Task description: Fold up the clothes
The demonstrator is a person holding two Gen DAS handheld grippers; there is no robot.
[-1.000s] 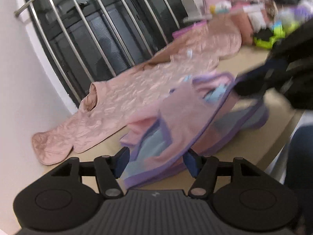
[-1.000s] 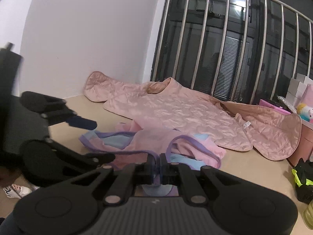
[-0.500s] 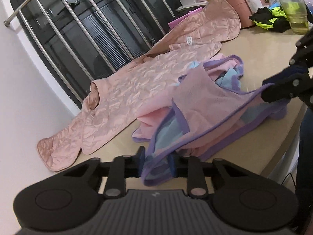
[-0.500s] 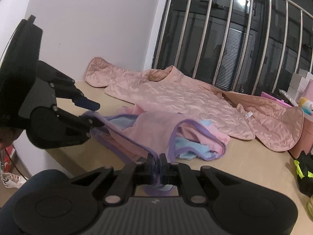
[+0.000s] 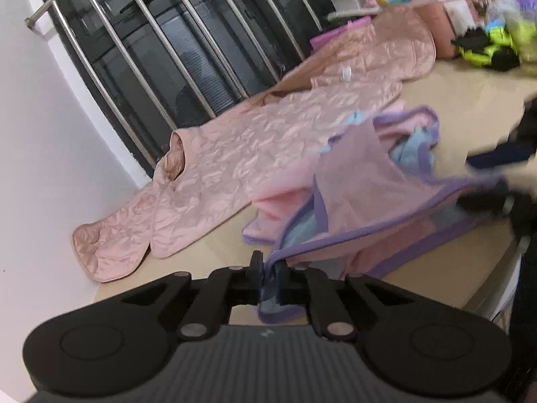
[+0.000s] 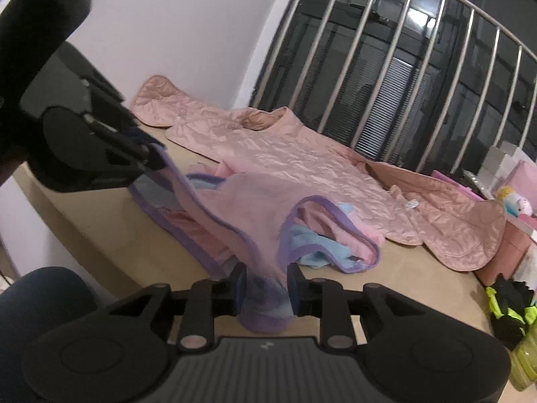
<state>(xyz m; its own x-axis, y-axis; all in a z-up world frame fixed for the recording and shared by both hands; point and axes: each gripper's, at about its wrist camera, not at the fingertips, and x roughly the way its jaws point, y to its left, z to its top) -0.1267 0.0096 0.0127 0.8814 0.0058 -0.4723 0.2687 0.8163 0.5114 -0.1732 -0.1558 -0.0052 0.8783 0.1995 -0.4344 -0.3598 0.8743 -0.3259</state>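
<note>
A small pink and light-blue garment with purple trim [image 5: 355, 188] lies on the beige table [image 5: 436, 268], one edge stretched between my two grippers. My left gripper [image 5: 268, 273] is shut on the garment's purple-trimmed edge. My right gripper [image 6: 265, 285] holds the other end of that edge [image 6: 265, 305], its jaws a little apart around the bunched cloth. The left gripper also shows in the right wrist view [image 6: 151, 158], the right one in the left wrist view [image 5: 496, 181]. The garment [image 6: 255, 208] sags between them.
A large quilted pink garment [image 5: 255, 154] is spread along the back of the table by the barred window [image 5: 188, 43]. Boxes, a plush toy [image 6: 517, 201] and black-and-yellow items [image 5: 483, 50] crowd the far right. A white wall [image 5: 40, 134] stands at left.
My left gripper closed on the garment's edge, having been open around it a second ago. My right gripper's jaws have parted a little around the cloth. The edge between them is pulled straighter.
</note>
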